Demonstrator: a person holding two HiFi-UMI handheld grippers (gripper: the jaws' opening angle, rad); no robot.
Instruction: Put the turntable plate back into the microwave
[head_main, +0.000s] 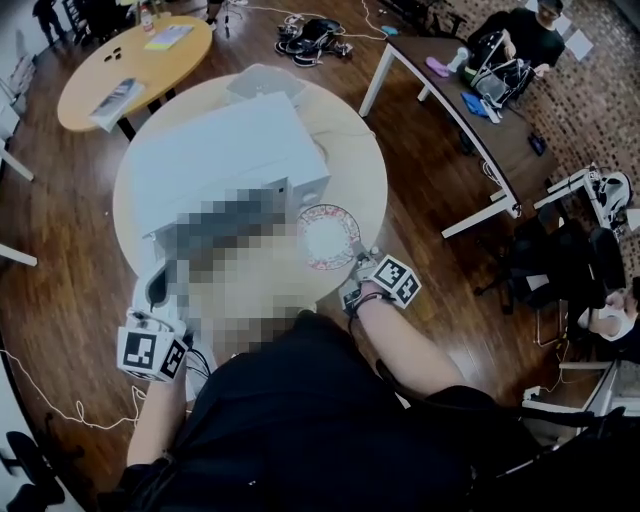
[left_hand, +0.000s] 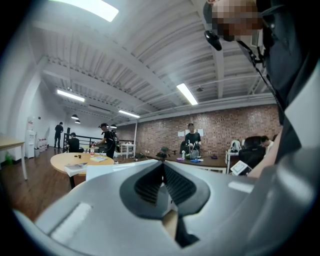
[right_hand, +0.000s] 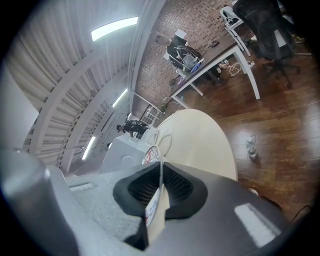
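Note:
A white microwave stands on the round beige table, its front side hidden by a mosaic patch. The turntable plate, glass with a red patterned rim, hangs over the table's near edge just right of the microwave. My right gripper is shut on its near rim. In the right gripper view the plate runs edge-on between the pads, with the microwave beyond. My left gripper is at the table's near left, shut with nothing in it. The left gripper's pads meet at the tips.
An oval wooden table with papers stands at the back left. A long desk with gear and a seated person runs along the right. Office chairs crowd the right side. Cables lie on the wooden floor. A bottle lies on the floor.

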